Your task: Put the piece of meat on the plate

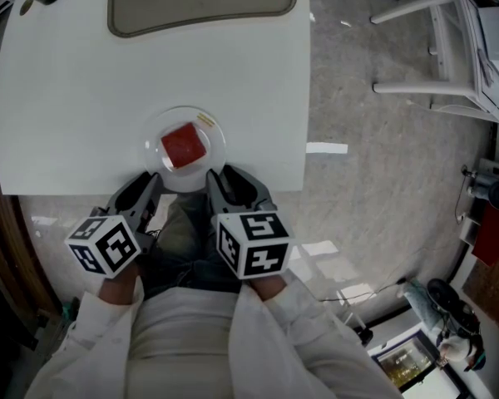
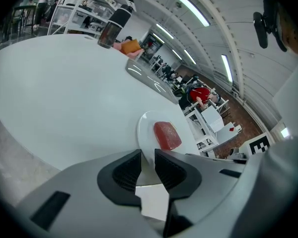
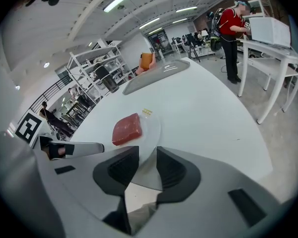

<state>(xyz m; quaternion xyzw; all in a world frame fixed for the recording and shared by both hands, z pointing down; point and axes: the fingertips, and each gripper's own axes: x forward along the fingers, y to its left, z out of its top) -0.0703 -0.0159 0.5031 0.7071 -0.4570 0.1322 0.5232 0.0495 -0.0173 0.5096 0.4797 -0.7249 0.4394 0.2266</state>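
The piece of meat (image 1: 183,146) already lies on the plate (image 1: 217,142), near its middle, so the task looks done and no pick-up seems to be left. The plate sits on the white surface (image 1: 83,98), close to the edge at the lower middle of the head view.

Both tools hang off that edge, below the plate in the frame. The left tongs (image 1: 141,188) point up toward the plate's lower-left rim and the right tongs (image 1: 226,177) toward its lower-right rim. The meat therefore lies just above and between them, up and to the right of the left pair and up and to the left of the right pair. Neither is clearly nearer. Both tips reach about to the rim, but whether either touches it cannot be told.

The meat is a squat red block, nearly square and turned slightly, with no marked long axis.

In the left gripper view the left tongs (image 2: 148,157) are a little spread, with nothing between them. The plate (image 2: 145,128) and meat (image 2: 167,135) lie just beyond, slightly right of centre. The right tongs (image 3: 147,157) are likewise parted and empty, and the meat (image 3: 126,129) on its plate (image 3: 152,129) lies ahead, a little left of centre.

Any next move would probably be a plain pull-back from the rim.
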